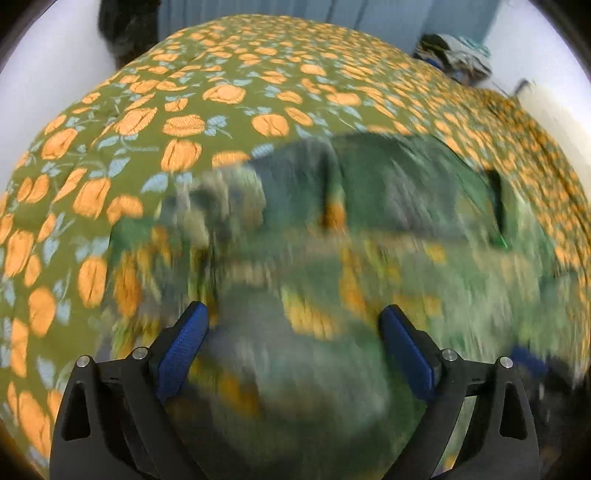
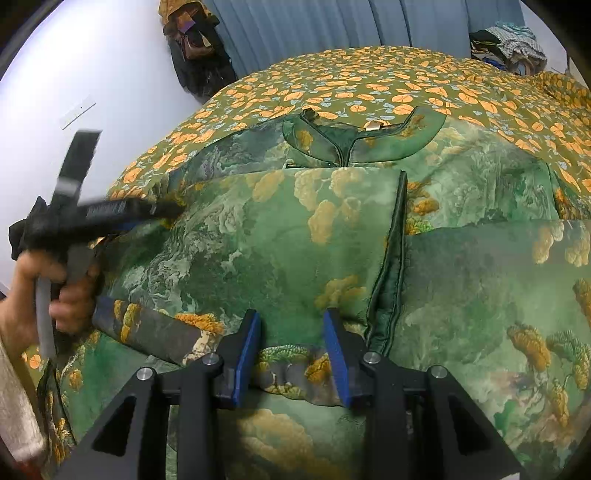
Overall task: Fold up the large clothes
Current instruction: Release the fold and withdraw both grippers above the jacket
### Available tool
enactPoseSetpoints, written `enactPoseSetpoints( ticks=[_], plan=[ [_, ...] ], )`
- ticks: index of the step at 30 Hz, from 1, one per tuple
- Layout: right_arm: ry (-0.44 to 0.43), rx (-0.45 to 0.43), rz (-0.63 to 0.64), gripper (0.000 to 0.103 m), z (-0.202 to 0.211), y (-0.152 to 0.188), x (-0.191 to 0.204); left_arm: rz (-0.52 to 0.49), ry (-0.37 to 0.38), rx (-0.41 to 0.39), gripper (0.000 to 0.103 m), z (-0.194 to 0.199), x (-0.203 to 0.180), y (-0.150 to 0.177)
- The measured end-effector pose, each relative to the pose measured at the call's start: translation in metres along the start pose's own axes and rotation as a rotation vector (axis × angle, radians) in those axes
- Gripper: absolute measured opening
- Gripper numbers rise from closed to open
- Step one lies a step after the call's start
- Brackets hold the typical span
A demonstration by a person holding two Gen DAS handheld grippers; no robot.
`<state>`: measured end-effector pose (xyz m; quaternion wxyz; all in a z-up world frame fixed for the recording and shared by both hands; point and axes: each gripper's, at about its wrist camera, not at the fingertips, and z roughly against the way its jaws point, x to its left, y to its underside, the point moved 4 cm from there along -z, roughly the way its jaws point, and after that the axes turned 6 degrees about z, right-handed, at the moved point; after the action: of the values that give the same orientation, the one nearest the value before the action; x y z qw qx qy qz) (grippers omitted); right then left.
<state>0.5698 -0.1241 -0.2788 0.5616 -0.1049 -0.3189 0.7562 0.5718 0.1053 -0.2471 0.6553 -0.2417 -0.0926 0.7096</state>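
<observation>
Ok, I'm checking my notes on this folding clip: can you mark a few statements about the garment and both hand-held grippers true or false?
1. The green landscape-print garment lies on an olive bedspread patterned with orange motifs. True.
2. The left hand-held gripper is clamped on cloth. False: its jaws stand wide apart, pinching nothing.
3. The right hand-held gripper holds a bunched fold of the garment. True.
4. The garment's collar lies nearest the right wrist camera. False: it lies at the far end, toward the blue curtain.
</observation>
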Motion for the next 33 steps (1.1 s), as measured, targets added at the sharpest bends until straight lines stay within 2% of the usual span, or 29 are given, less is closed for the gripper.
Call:
enactPoseSetpoints(
  ticks=[5, 7, 9, 11, 12, 13, 15, 18, 20, 25, 28, 30, 33],
  plan=[
    [0.031, 0.016, 0.025, 0.035, 0.0, -0.002, 0.005, -0.141, -0.013, 0.007, 0.095, 0.047, -0.001, 0.057],
    [0.062, 0.034, 0.042, 0.035, 0.0, -0.003, 0.009, -0.149, 0.011, 0.048, 0.097, 0.061, 0.001, 0.077],
    [0.094, 0.053, 0.045, 0.035, 0.006, -0.004, 0.013, -0.16, -0.002, 0.057, 0.097, 0.078, 0.004, 0.098],
    [0.128, 0.05, 0.058, 0.037, 0.023, -0.004, 0.021, -0.134, 0.036, 0.081, 0.097, 0.094, 0.007, 0.116],
    [0.138, 0.04, 0.07, 0.042, 0.036, -0.002, 0.027, -0.102, 0.061, 0.073, 0.097, 0.11, 0.013, 0.129],
    [0.139, 0.027, 0.085, 0.062, 0.053, 0.003, 0.033, -0.082, 0.078, 0.06, 0.097, 0.122, 0.016, 0.137],
    [0.139, 0.001, 0.101, 0.087, 0.081, 0.016, 0.04, -0.053, 0.101, 0.034, 0.097, 0.145, 0.022, 0.151],
    [0.173, -0.023, 0.135, 0.087, 0.127, 0.05, 0.04, -0.05, 0.079, -0.014, 0.097, 0.167, 0.028, 0.165],
    [0.211, -0.036, 0.138, 0.087, 0.155, 0.075, 0.034, -0.065, 0.023, -0.051, 0.097, 0.179, 0.031, 0.175],
    [0.363, -0.104, 0.055, 0.087, 0.229, 0.137, -0.004, -0.051, -0.012, -0.079, 0.098, 0.183, 0.041, 0.192],
    [0.442, -0.134, -0.019, 0.087, 0.251, 0.17, -0.031, -0.048, -0.058, -0.079, 0.098, 0.176, 0.044, 0.206],
    [0.484, -0.109, -0.074, 0.087, 0.25, 0.187, -0.05, -0.056, -0.095, -0.065, 0.098, 0.164, 0.041, 0.209],
    [0.469, -0.094, -0.157, 0.087, 0.246, 0.195, -0.069, -0.077, -0.106, -0.069, 0.098, 0.163, 0.035, 0.21]
  ],
)
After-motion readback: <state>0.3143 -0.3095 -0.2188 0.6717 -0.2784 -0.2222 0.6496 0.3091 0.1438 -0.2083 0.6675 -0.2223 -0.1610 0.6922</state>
